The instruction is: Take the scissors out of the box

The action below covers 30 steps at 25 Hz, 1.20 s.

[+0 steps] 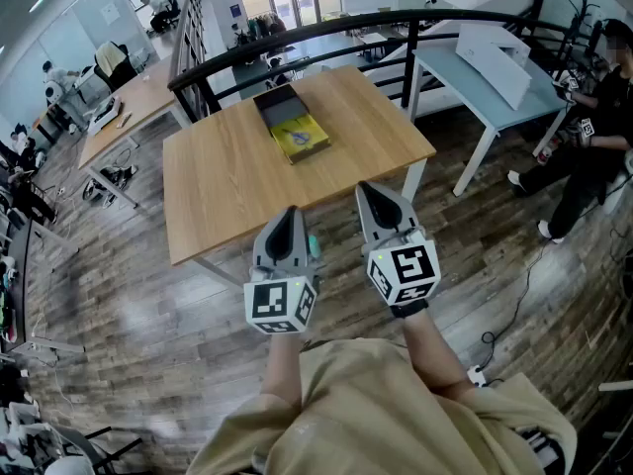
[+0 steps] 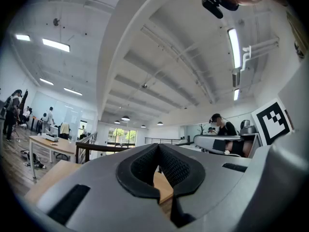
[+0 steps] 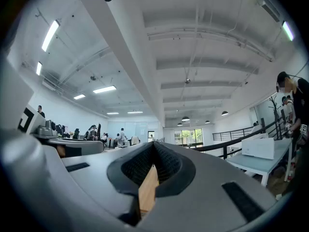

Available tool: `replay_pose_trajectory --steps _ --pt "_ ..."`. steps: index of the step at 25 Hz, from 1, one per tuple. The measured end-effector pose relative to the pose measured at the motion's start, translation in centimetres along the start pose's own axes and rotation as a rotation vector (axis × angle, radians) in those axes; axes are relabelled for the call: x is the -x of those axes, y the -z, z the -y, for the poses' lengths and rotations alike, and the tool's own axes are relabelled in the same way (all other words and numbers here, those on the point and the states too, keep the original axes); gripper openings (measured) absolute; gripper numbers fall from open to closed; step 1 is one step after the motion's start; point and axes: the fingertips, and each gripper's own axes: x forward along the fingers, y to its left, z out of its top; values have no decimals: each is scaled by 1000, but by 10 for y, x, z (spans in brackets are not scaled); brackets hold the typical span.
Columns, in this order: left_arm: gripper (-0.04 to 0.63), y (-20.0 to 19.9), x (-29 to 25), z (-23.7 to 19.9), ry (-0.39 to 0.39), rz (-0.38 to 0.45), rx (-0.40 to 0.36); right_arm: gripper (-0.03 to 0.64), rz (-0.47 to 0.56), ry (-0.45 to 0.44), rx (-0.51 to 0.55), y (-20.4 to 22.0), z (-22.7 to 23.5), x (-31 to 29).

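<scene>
Scissors [image 1: 302, 139] in box [image 1: 278, 102] | well apart fr L hand-held gripper [image 1: 289, 212], R hand-held gripper [image 1: 372, 188]

The worktop [image 1: 227, 181] is pale matt wood with a fine grain, and the floor [image 1: 119, 315] is darker planking with a dull sheen. The left tool [image 1: 291, 216] and right tool [image 1: 373, 192] have smooth, matt grey plastic shells and black, finely textured pads [image 2: 145, 166]. The person's shirt [image 1: 396, 404] is beige cloth.

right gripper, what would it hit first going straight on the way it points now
Probably nothing near: the right gripper aims low over the wooden table, just right of the box, toward the black railing. Depth is unclear.
</scene>
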Motion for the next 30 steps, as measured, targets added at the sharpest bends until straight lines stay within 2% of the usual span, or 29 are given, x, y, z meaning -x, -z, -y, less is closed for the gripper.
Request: replay_pose_trajectory --steps 5,10,17,22,30 --pt "11 7 4 4 -4 -11 -15 14 -15 13 -18 9 4 4" --pt "11 11 4 13 5 -21 -22 14 -11 44 -91 14 16 8" --pt "11 23 -7 -7 -17 -36 -30 14 -98 30 -57 43 7 -21" --pt "11 40 -46 -42 -25 -47 3 14 -167 -9 -21 70 -2 -66" --pt "12 46 -141 -103 1 -47 28 14 -189 -29 -5 80 13 -170"
